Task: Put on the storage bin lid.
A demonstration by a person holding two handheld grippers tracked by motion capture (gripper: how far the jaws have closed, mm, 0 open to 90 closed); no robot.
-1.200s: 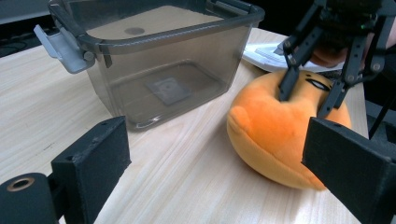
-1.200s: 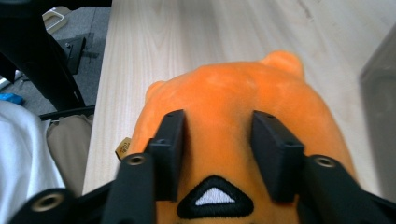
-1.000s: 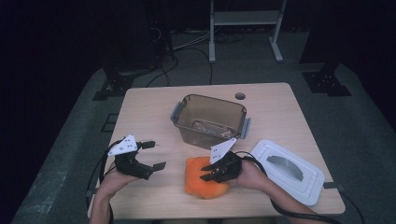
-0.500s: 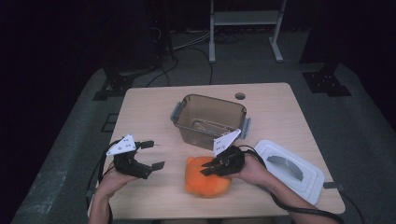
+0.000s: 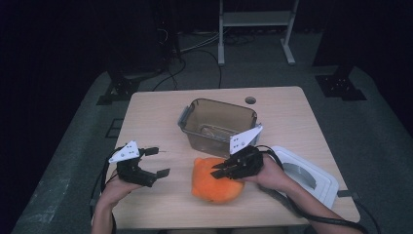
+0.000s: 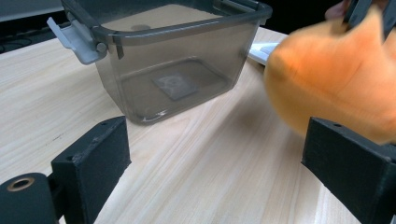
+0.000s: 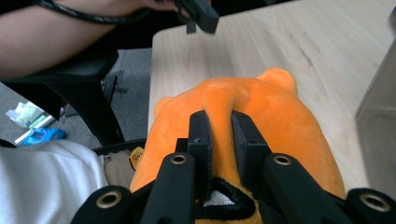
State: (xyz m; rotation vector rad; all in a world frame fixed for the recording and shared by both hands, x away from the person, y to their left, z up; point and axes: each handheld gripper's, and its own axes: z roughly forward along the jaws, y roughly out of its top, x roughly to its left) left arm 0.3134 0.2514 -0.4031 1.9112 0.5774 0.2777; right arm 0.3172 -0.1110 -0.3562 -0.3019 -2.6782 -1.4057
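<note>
An orange plush toy [image 5: 214, 187] is near the table's front edge, and my right gripper [image 5: 220, 173] is shut on a fold of its fabric from above. In the right gripper view the two jaws pinch a ridge of the plush [image 7: 275, 116] between them [image 7: 220, 126]. My left gripper [image 5: 158, 162] stands open to the left of the toy with nothing between its fingers. In the left gripper view the plush [image 6: 336, 79] hangs blurred at the right, above the right jaw. A smoky clear container [image 5: 216, 101] without a lid stands mid-table behind the toy.
A white lid [image 5: 311, 175] lies at the right front, under my right forearm. The container [image 6: 177, 70] has grey latches and one small item on its floor. Bare wood table [image 5: 287, 117] stretches behind and to the left. A chair and floor lie off the table's edge.
My right gripper has risen a little with the orange plush pinched in it, so the toy sits higher. The left gripper has kept still.
</note>
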